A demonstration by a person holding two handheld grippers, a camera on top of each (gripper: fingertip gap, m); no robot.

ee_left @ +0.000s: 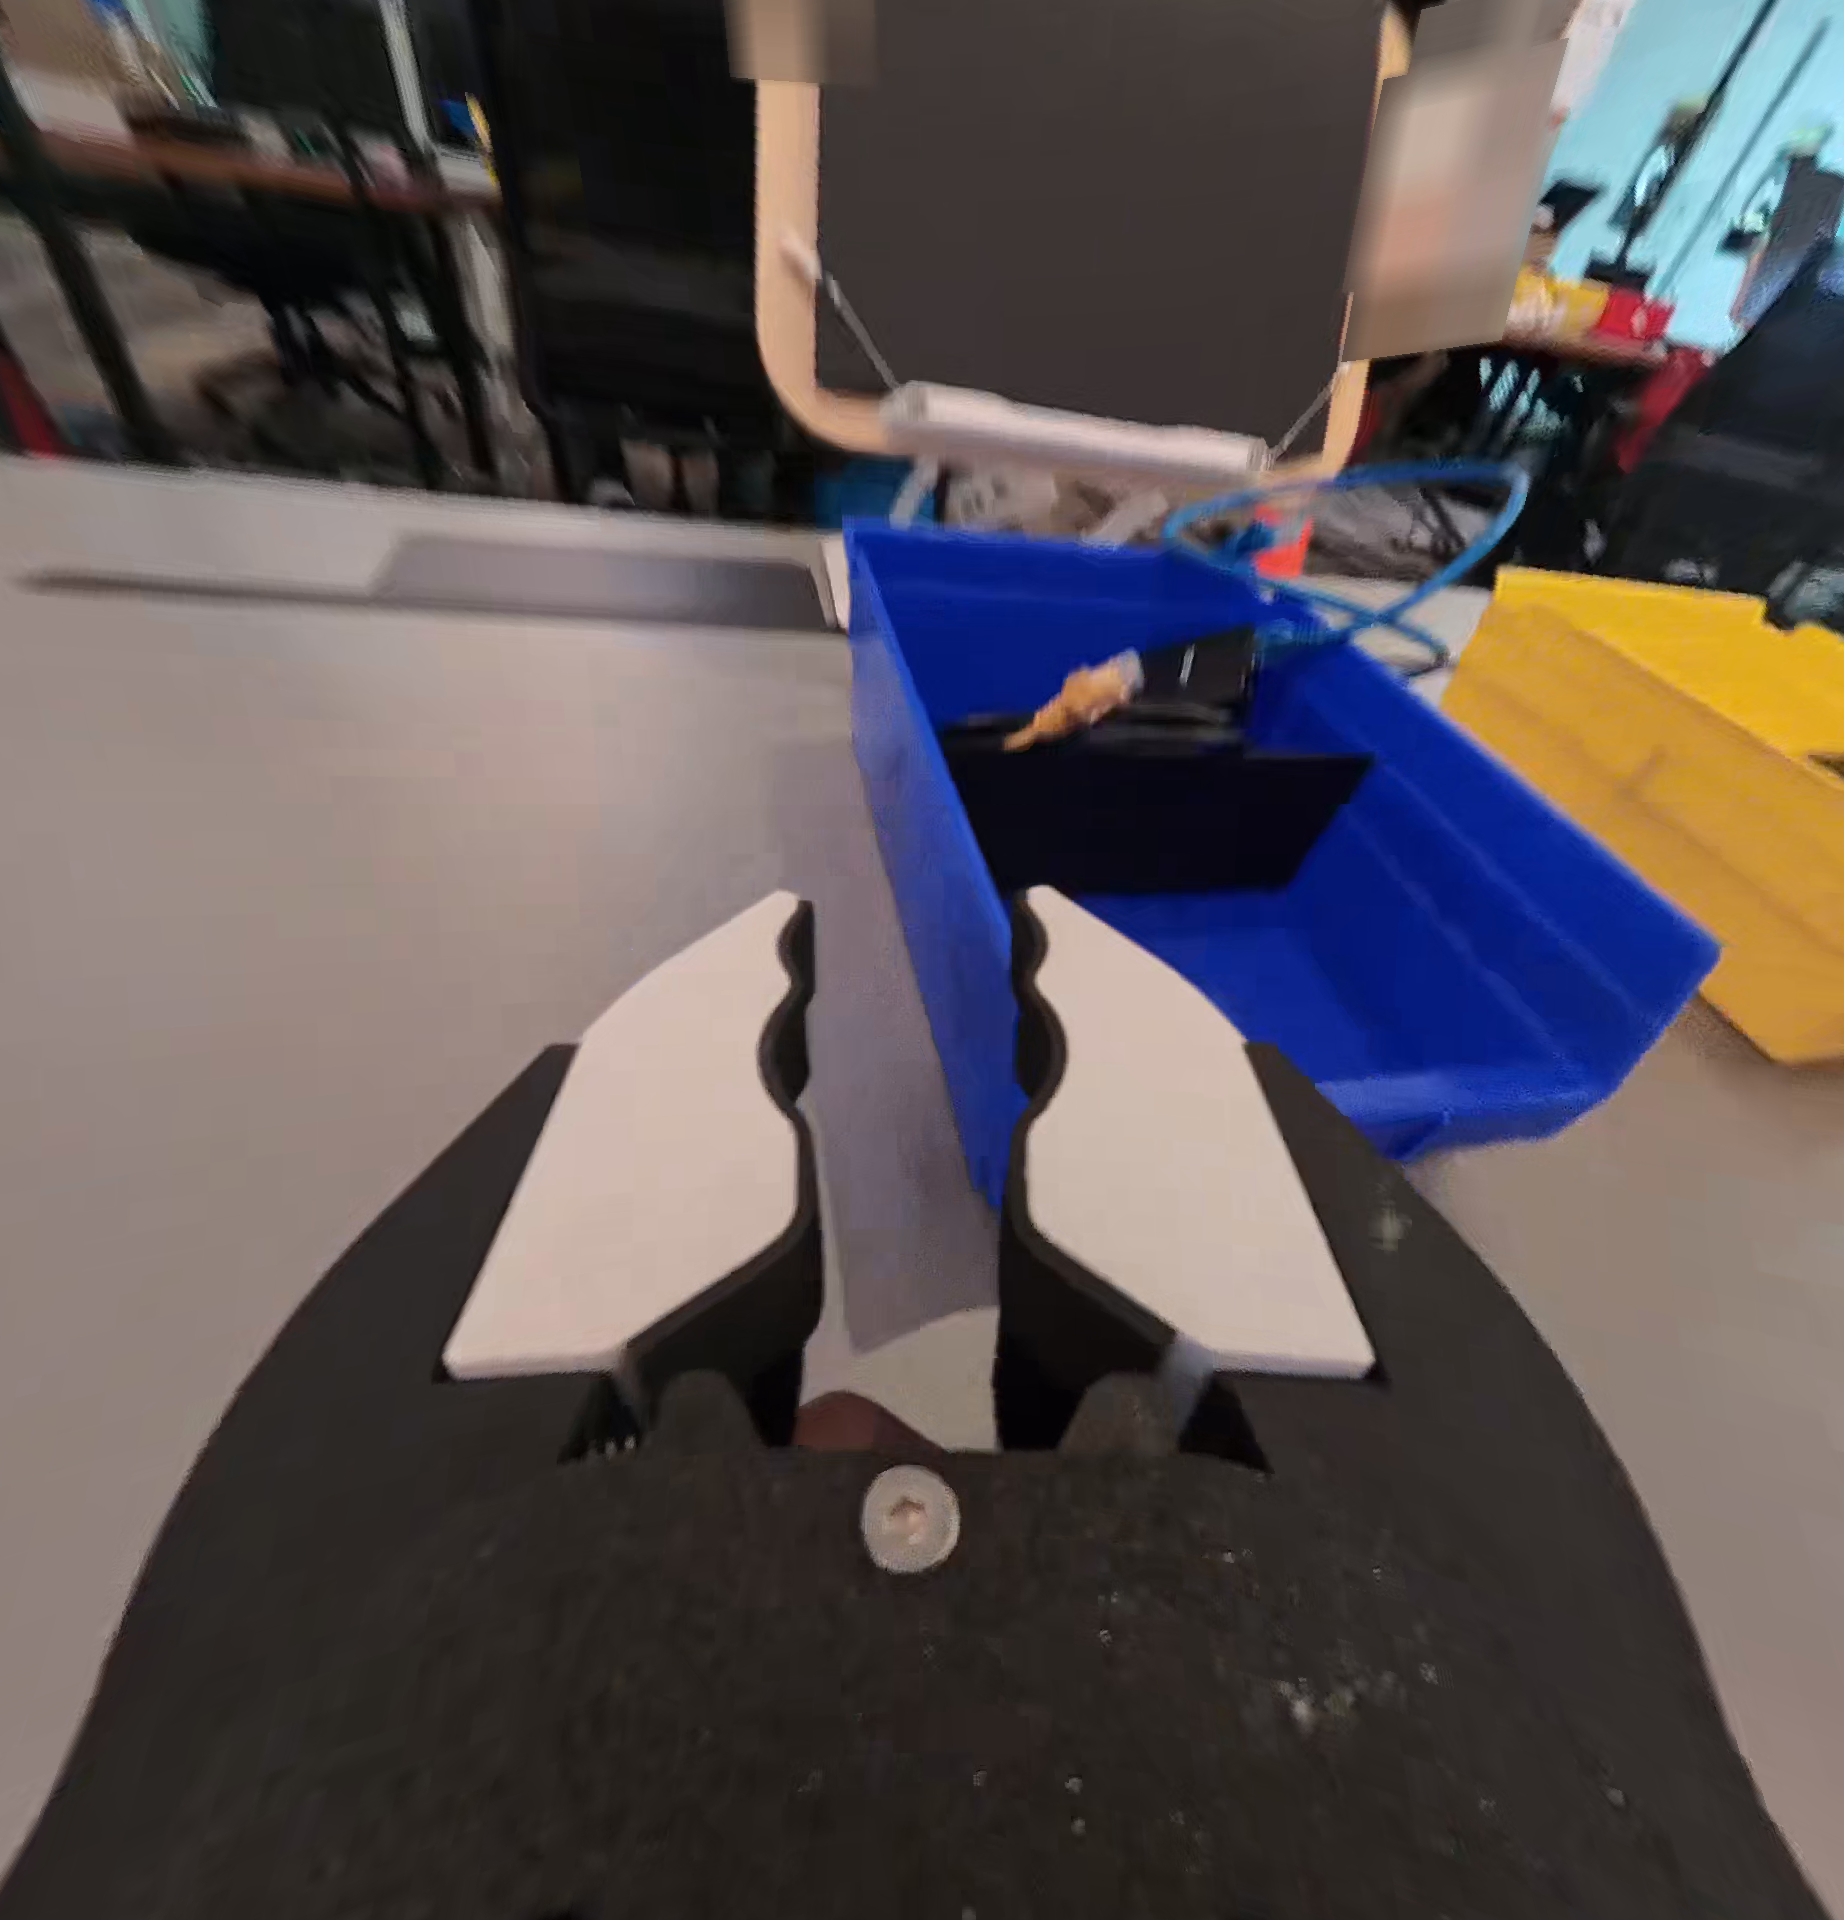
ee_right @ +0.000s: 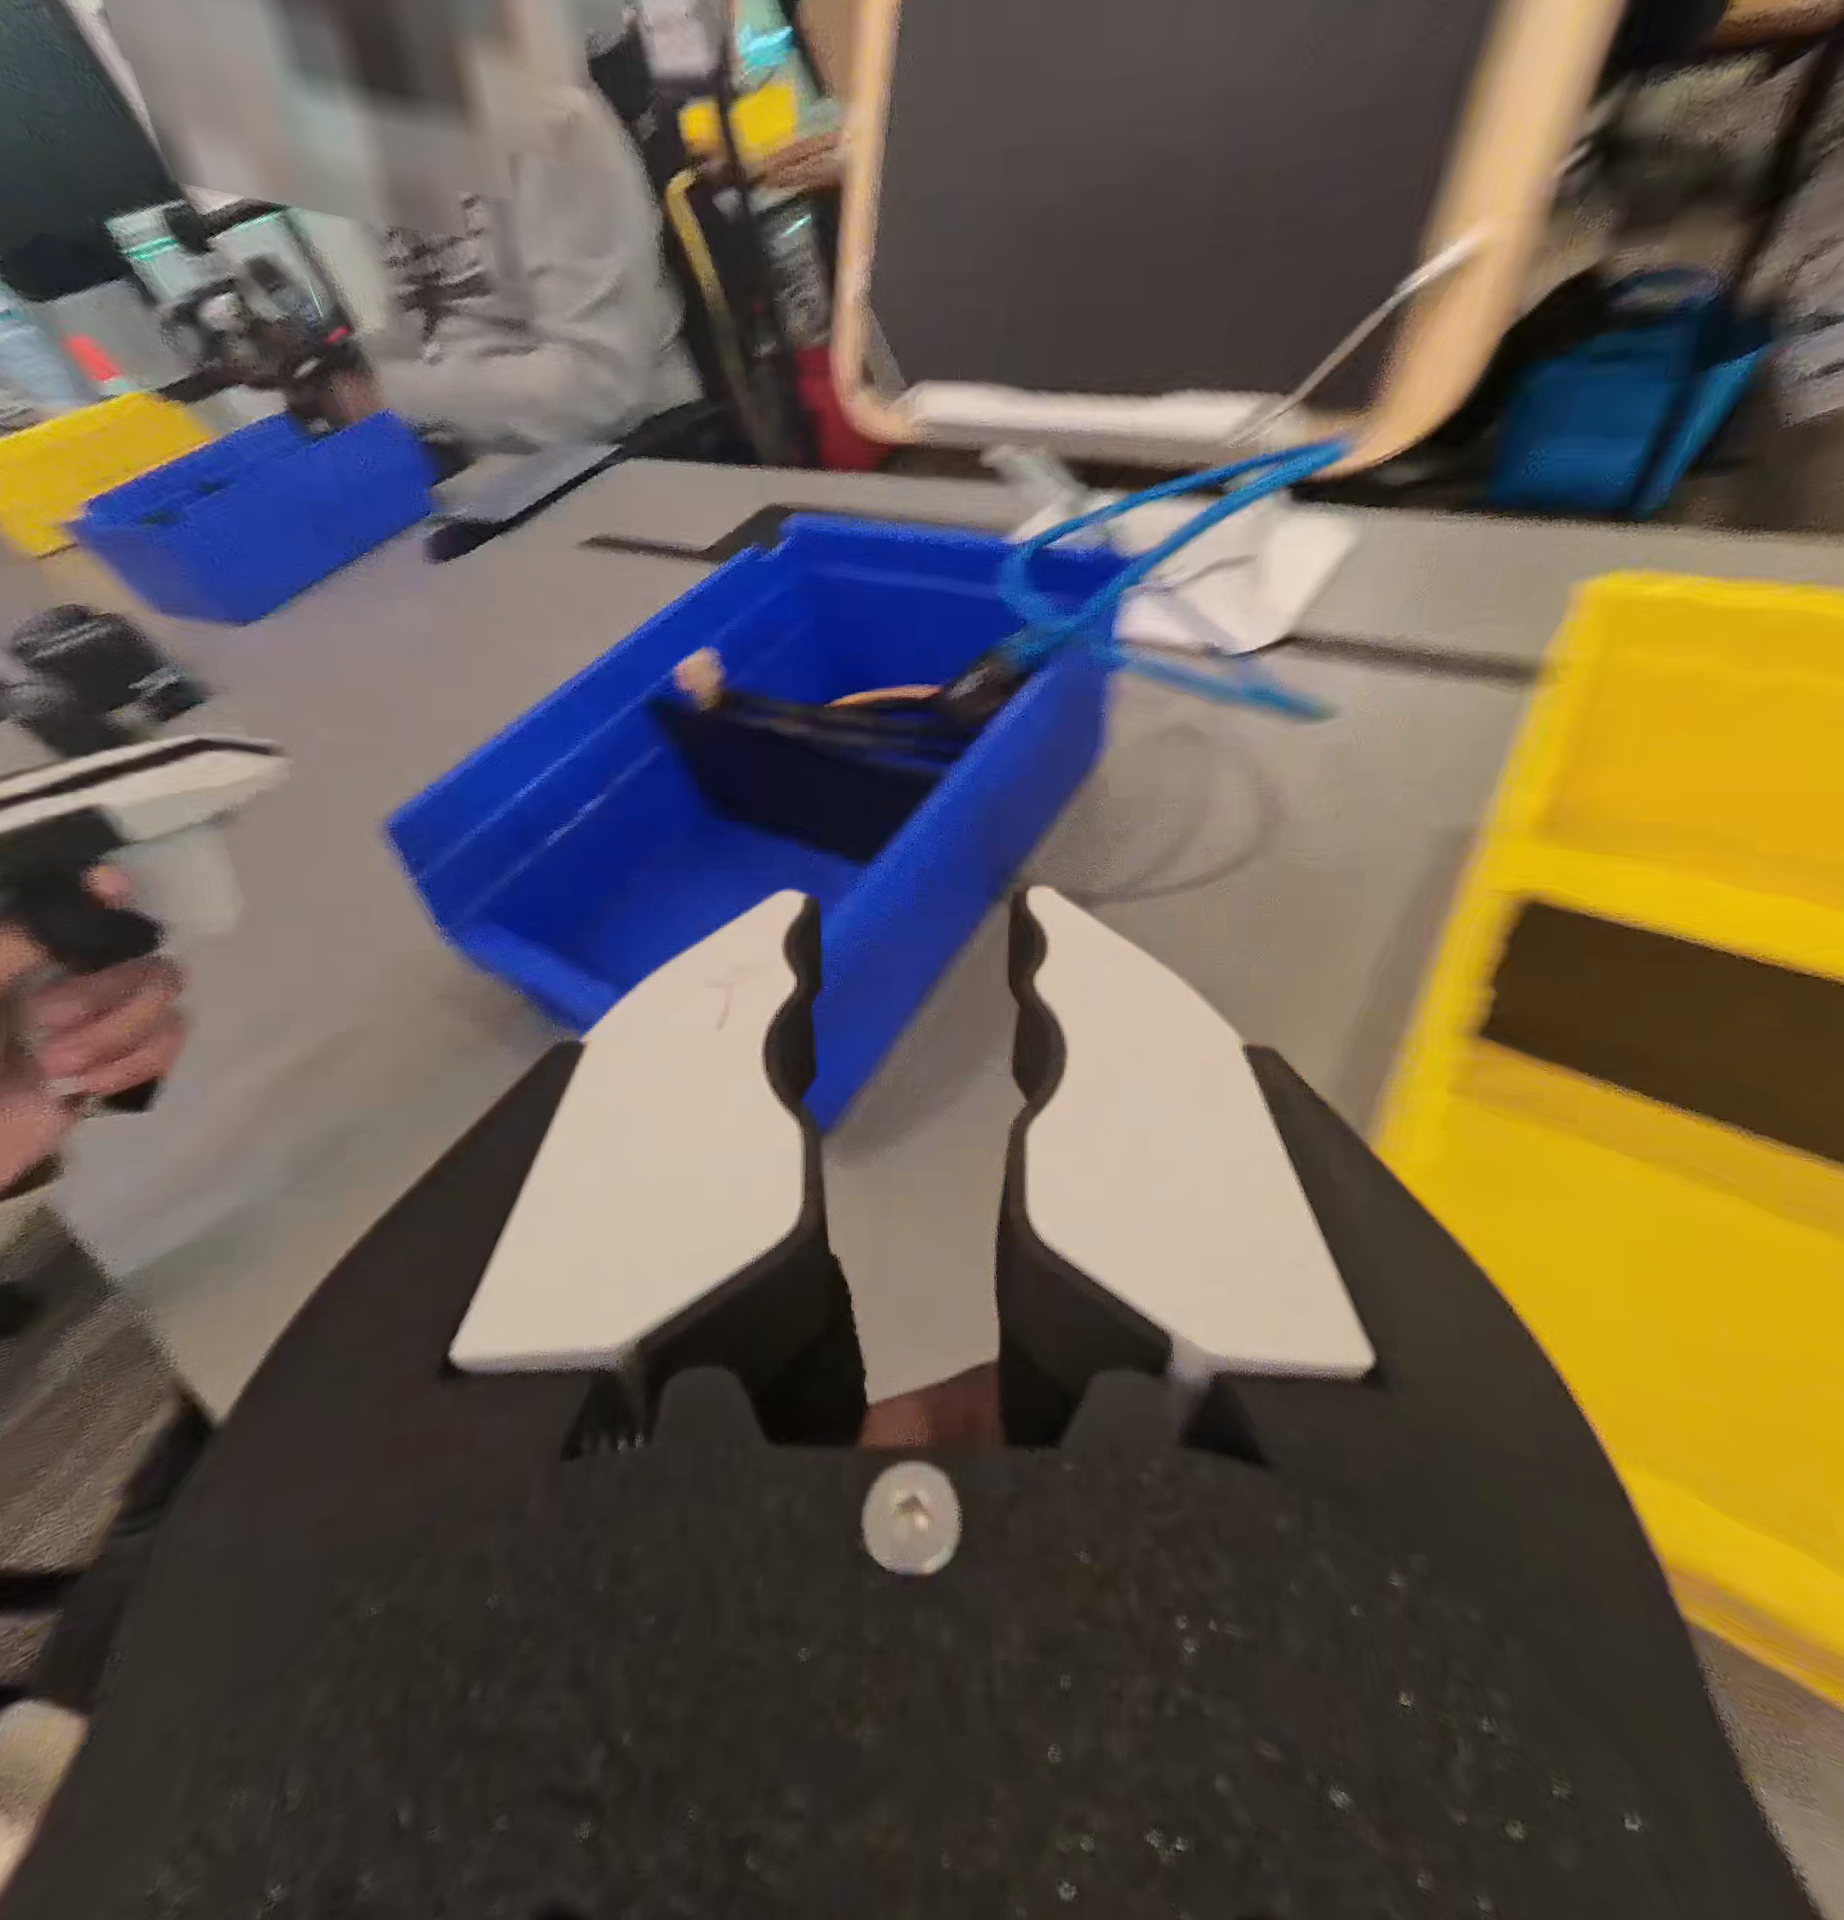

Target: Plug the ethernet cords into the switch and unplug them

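Spanning both views: grey worktop (ee_left: 326, 831), both frames motion-blurred. Behind its far edge stands a dark panel in a pale rounded frame (ee_left: 1084, 208), with a white bar (ee_left: 1063, 426) along the frame's bottom. Yellow bin (ee_right: 1666, 1299) sits on the right side of the worktop, close to the right gripper (ee_right: 913, 914) and taking up most of that side of the right wrist view; in the left wrist view it shows just beyond the blue bin (ee_left: 1417, 966). Blue bin is mid-worktop, open top, angled, a black divider across its middle. The switch (ee_left: 1198, 675) looks like the black block in the bin's far compartment behind the divider, detail too blurred to read ports. Blue ethernet cord (ee_left: 1417, 488) loops above the bin's far corner and runs down to the switch area; can't tell whether it is plugged in. An orange-tan cord end (ee_left: 1079, 701) lies on top of the black block. White clutter (ee_right: 1240, 582) sits near the far edge behind the bin. Second blue bin (ee_right: 263, 509) and another yellow bin (ee_right: 66, 457) are at the far left corner, well apart. Left gripper (ee_left: 913, 914): jaws parted with a narrow gap, nothing held, hovering near the blue bin's near left corner; the bin wall sits between it and the switch. Right gripper: same, jaws apart, empty, at the bin's near right corner. A hand (ee_right: 56, 1029) holding the other gripper shows at the left edge of the right wrist view.
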